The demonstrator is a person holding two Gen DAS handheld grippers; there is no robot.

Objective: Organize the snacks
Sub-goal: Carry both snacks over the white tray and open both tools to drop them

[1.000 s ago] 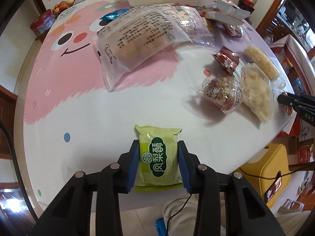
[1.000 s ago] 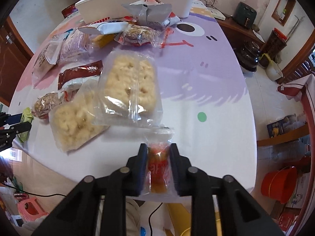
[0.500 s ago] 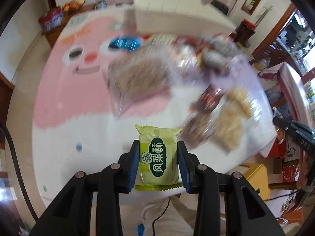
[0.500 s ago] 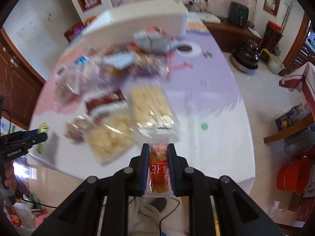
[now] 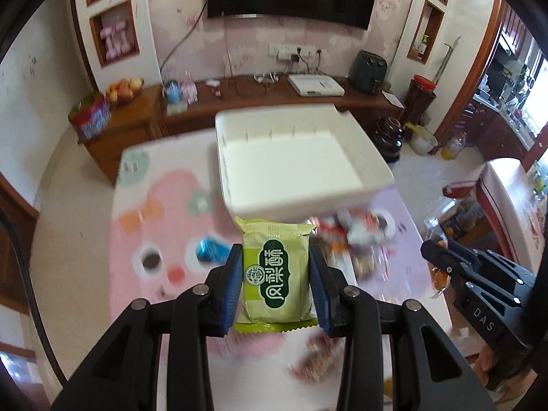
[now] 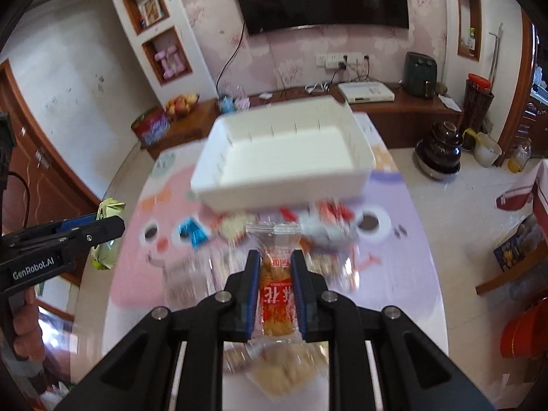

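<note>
Here, the left gripper [image 5: 276, 286] has its jaws closed on the flanks of a green packet [image 5: 276, 275], while the right gripper [image 6: 274, 291] pinches an orange packet [image 6: 276, 294] narrowly; both are held above the counter [image 6: 394, 274]. Light, crinkly film pillows, probably slippery and crushable, are best held mid-body, not by crimped seams. At 12 o'clock lies the rigid white bin [image 5: 294, 164], rectangular, smooth-walled; loose wrapped snacks [image 6: 325, 226] lie before it.
</note>
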